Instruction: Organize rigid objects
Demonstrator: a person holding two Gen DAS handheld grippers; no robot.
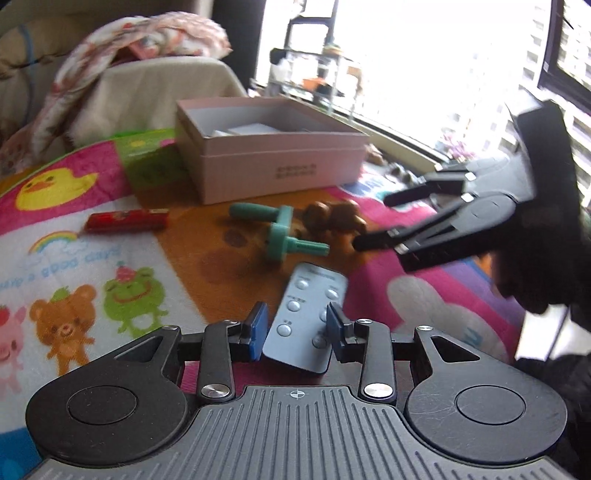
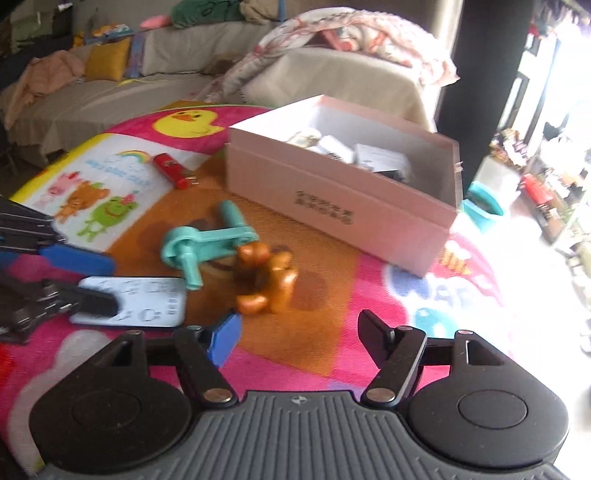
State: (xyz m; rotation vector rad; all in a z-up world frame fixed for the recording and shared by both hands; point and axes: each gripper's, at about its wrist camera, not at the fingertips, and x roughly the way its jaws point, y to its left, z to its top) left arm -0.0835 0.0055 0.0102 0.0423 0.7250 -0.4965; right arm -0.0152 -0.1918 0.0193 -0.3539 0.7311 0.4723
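My left gripper (image 1: 295, 317) has its blue pads closed on the sides of a grey-blue remote (image 1: 303, 291), low over a colourful cartoon mat (image 1: 74, 288). The right wrist view shows the same remote (image 2: 147, 301) between the left gripper's (image 2: 109, 284) fingers. My right gripper (image 2: 299, 330) is open and holds nothing, a short way in front of an orange-brown wooden figure (image 2: 269, 280). A teal crank-shaped toy (image 2: 207, 240) lies beside the figure. A red bar (image 2: 171, 170) lies further left. An open pink box (image 2: 369, 225) with several items inside stands behind them.
A beige sofa (image 2: 110, 96) with a floral blanket (image 2: 354, 33) runs behind the mat. A bright window (image 1: 424, 55) is at the right. A teal bowl (image 2: 480, 210) sits on the floor beyond the box. The right gripper (image 1: 376, 221) hovers near the wooden figure (image 1: 332, 218).
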